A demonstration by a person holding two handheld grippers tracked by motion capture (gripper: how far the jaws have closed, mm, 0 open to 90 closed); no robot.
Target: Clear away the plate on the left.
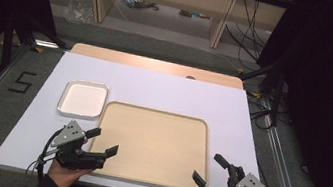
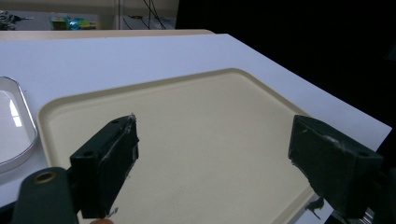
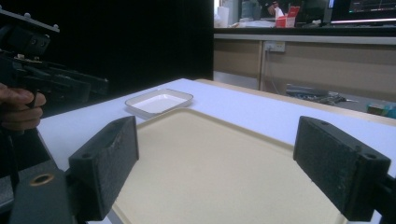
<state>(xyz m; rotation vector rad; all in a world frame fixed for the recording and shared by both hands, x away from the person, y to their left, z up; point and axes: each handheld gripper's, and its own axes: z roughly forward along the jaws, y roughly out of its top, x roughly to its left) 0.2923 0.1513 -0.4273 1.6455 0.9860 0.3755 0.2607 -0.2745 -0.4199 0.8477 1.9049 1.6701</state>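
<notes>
Here the beige tray (image 1: 154,144) lies bare at the near middle of the white table (image 1: 155,89), a small white dish (image 1: 82,99) just beyond its far left corner. The left gripper (image 1: 102,141) and right gripper (image 1: 209,170) flank the tray's near corners, jaws apart, holding nothing.

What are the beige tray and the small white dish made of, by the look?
Beige tray: likely moulded plastic, matte; even colour, rounded corners, raised lip, no glare. Small white dish: glossy, with bright reflections and a thin darker rim line in the left gripper view; could be glazed ceramic, enamel or melamine, can't tell which. Both lie on the white table.
</notes>
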